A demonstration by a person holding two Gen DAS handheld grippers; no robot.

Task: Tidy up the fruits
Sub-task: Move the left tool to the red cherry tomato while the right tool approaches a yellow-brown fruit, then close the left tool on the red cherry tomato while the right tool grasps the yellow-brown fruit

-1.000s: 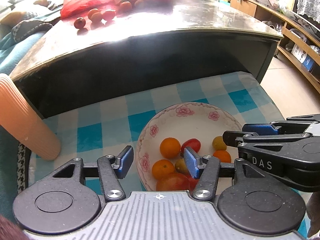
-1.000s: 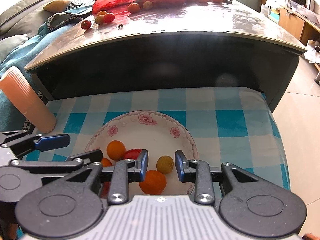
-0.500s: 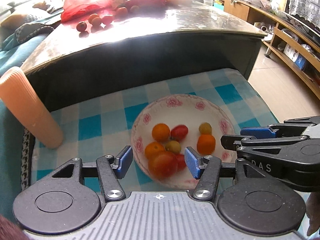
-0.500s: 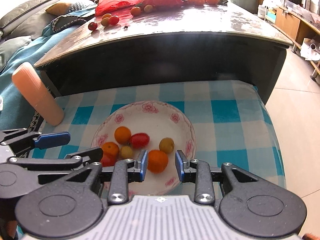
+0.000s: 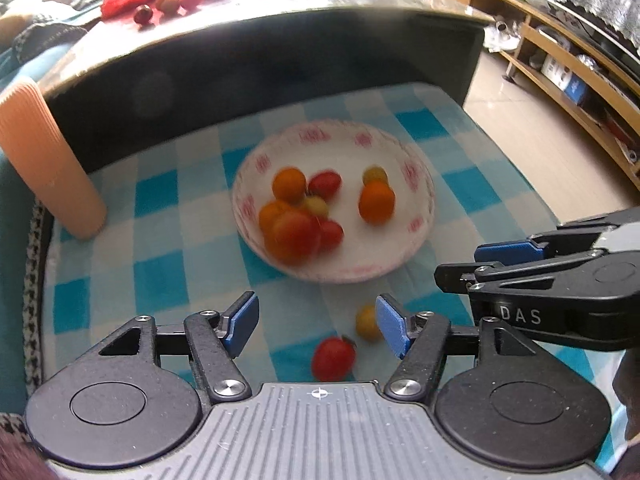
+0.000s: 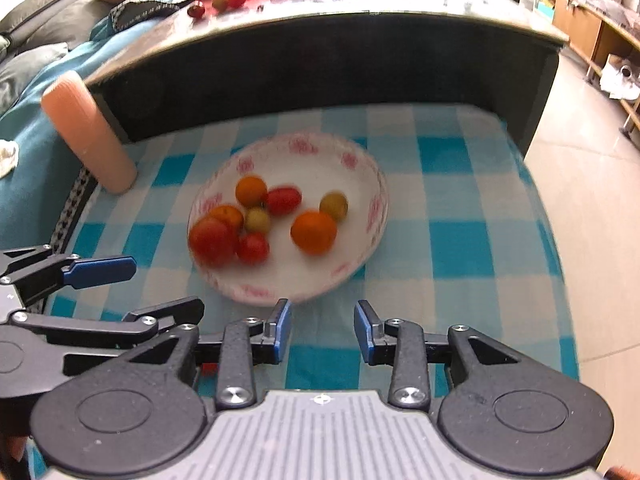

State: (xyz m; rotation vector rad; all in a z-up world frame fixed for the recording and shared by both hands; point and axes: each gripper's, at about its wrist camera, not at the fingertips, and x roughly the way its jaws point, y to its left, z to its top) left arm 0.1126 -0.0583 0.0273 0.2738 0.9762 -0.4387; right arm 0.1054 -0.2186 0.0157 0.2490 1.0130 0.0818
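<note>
Two fruits lie loose on the checked cloth [image 5: 168, 292] at the bottom centre of the left view: a red tomato [image 5: 333, 358] and a small yellow one [image 5: 367, 322], both outside the bowl [image 5: 416, 240], which sits mid-frame with the rest of the fruit. The left gripper [image 5: 316, 324] hangs over them, its jaws apart and opening with nothing clamped; the yellow one sits just beside the right-hand pad. The right gripper [image 6: 322, 330] is also empty, its jaws opening over bare cloth below the bowl's near rim. The risk is a nudge: round fruit on soft cloth probably rolls if a pad brushes it, perhaps off the near edge. Closing hard may squash the tomato. More fruit waits on the surface [image 6: 360, 4] at the top.
</note>
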